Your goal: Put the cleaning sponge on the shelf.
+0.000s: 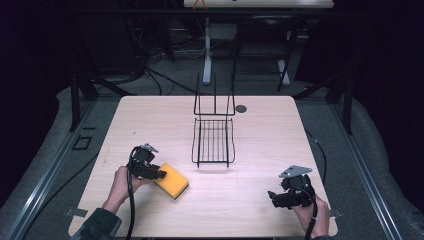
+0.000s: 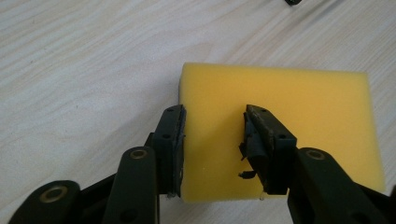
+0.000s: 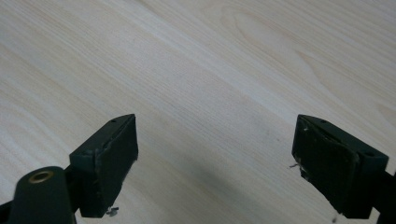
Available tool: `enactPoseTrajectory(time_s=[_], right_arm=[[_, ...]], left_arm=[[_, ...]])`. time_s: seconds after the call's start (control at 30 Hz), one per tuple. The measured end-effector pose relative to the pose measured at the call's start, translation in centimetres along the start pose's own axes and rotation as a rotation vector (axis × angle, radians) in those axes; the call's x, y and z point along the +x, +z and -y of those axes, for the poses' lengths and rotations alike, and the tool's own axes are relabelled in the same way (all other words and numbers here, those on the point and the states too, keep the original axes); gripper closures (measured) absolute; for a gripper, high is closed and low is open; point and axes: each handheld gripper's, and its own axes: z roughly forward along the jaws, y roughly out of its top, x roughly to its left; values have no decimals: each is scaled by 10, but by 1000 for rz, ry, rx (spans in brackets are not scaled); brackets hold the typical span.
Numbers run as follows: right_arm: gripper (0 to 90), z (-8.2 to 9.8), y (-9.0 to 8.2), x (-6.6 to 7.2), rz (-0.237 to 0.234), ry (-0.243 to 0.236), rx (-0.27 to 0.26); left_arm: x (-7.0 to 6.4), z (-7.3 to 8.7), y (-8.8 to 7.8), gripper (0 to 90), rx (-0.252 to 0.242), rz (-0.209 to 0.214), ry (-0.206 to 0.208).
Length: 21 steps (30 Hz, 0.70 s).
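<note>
left gripper view has a flat yellow rectangular sponge (image 2: 280,135) lying on the pale wood worktop (image 2: 84,70), the left claw (image 2: 212,144) straddling one corner unclamped, while the right claw (image 3: 215,163) gapes wide over bare worktop

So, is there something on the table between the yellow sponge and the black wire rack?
Nothing visible. The sponge lies by the left claw, and the wood between it and the wire rack is bare. The small dark disc sits beyond the rack.
</note>
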Motion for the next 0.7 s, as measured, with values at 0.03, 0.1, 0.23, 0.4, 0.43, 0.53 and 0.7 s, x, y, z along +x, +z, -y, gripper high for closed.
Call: enactPoseTrajectory(time_s=[0.03, 0.1, 0.23, 0.4, 0.43, 0.53, 0.7], right_arm=[[138, 0, 0, 0, -1, 0, 3], [140, 0, 0, 0, 0, 0, 2], [140, 0, 1, 1, -4, -2, 7], [140, 0, 0, 0, 2, -6, 3], [140, 0, 0, 0, 2, -3, 3], [141, 0, -1, -1, -2, -1, 6], [140, 0, 0, -1, -3, -6, 12]], left_arm=[[0, 1, 0, 605, -3, 5, -9], [0, 2, 1, 639, -6, 8, -19], [-1, 2, 2, 706, -6, 4, -20], [-5, 2, 3, 770, -6, -16, -5], [-5, 3, 3, 784, -9, -15, -6], [-5, 3, 2, 801, -11, -18, 9], [-6, 3, 0, 809, -16, -20, 18]])
